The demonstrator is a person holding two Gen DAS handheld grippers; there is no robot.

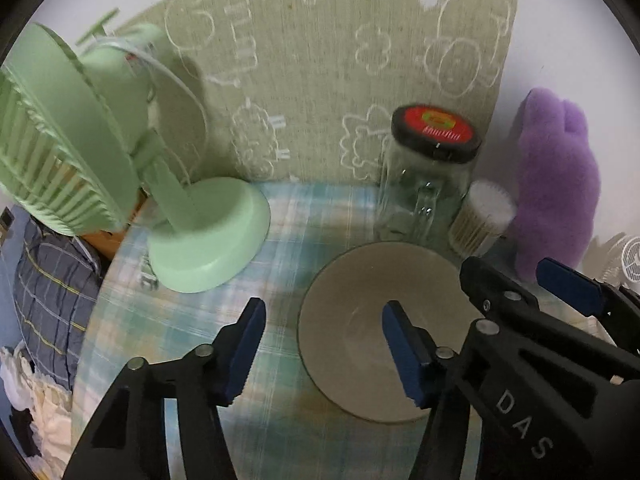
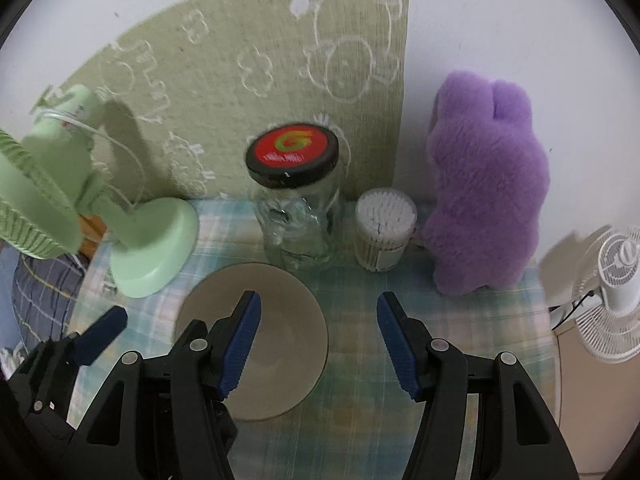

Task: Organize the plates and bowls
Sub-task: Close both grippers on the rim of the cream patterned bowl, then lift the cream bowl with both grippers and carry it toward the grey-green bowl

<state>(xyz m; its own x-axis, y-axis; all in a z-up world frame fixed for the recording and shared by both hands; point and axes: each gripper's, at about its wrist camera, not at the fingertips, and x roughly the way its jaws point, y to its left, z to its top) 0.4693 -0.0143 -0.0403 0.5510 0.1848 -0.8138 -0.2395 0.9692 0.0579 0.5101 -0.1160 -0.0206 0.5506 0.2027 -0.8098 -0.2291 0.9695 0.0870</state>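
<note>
A beige round plate [image 1: 360, 320] lies flat on the checked tablecloth; it also shows in the right wrist view [image 2: 280, 312]. My left gripper [image 1: 322, 344] is open and empty above the plate's left edge, its right finger over the plate. My right gripper [image 2: 318, 340] is open and empty, its left finger over the plate's right part, its right finger over the cloth. Each gripper shows at the other view's edge. No bowl is in view.
A green desk fan [image 1: 200, 236] stands at the left. A glass jar with a red and black lid [image 2: 294, 196], a tub of cotton swabs [image 2: 384, 232] and a purple plush toy [image 2: 484, 192] stand along the back wall. A white fan [image 2: 616, 284] stands beyond the table's right edge.
</note>
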